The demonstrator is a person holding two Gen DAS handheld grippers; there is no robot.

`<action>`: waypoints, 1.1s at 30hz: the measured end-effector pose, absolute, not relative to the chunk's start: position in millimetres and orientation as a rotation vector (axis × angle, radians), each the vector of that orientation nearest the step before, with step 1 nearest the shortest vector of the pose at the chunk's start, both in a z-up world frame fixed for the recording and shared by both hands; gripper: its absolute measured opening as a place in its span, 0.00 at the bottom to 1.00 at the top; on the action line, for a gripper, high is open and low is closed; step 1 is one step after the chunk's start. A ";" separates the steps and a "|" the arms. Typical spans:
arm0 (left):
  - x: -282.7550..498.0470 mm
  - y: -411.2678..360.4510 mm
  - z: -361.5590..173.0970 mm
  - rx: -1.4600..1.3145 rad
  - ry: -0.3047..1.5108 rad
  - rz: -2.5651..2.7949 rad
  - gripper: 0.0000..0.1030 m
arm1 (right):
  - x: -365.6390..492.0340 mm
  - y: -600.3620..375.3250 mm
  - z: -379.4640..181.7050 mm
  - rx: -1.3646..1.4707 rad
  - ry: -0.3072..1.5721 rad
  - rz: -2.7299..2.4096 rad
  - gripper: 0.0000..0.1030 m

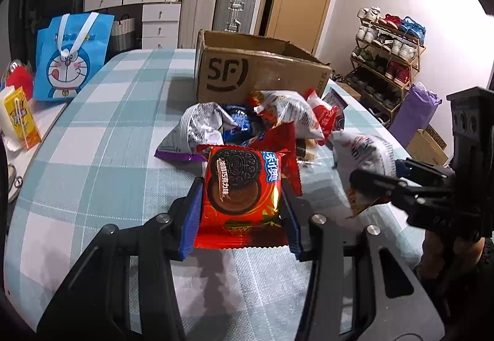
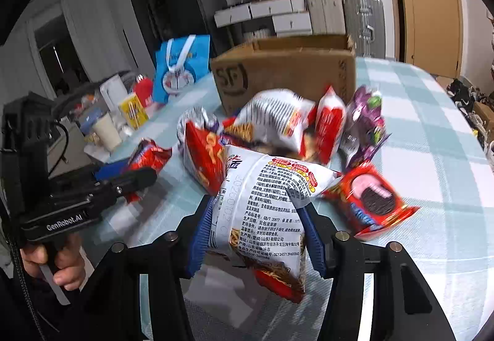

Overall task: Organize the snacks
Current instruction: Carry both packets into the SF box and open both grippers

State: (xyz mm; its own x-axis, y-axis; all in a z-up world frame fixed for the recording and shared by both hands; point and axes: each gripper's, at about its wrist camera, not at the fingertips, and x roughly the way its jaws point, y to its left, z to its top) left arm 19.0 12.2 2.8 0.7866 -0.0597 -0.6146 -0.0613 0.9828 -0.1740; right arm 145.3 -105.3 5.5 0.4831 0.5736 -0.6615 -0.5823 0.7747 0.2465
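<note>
My left gripper (image 1: 242,195) is shut on a red Oreo cookie packet (image 1: 244,186), held flat between its blue pads above the checked tablecloth (image 1: 108,140). In the right wrist view that packet (image 2: 145,158) shows at the left gripper's (image 2: 129,177) fingers. My right gripper (image 2: 256,217) is shut on a white noodle-snack bag (image 2: 265,195), its printed back facing the camera; the bag (image 1: 364,155) hangs at the right gripper (image 1: 376,174) in the left wrist view. A pile of snack bags (image 1: 247,121) lies before an open cardboard box (image 1: 262,75).
A second red cookie packet (image 2: 373,199) lies to the right of my right gripper. A blue cartoon bag (image 1: 71,63) and a yellow carton (image 1: 20,118) stand off the table's left edge. A shoe rack (image 1: 386,47) and suitcases (image 1: 234,10) stand beyond the table.
</note>
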 end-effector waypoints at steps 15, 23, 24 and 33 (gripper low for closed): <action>42.6 10.6 42.9 -0.191 0.594 -0.008 0.42 | 158.6 -139.2 51.4 0.036 0.689 0.722 0.53; 61.6 15.7 63.6 -0.199 0.554 0.005 0.42 | 180.5 -141.0 74.9 0.057 0.645 0.720 0.53; 64.4 16.5 66.1 -0.200 0.549 0.006 0.42 | 183.4 -140.8 76.7 0.059 0.644 0.721 0.53; 97.5 21.7 88.9 -0.199 0.522 0.007 0.42 | 209.8 -129.1 90.2 0.035 0.632 0.719 0.53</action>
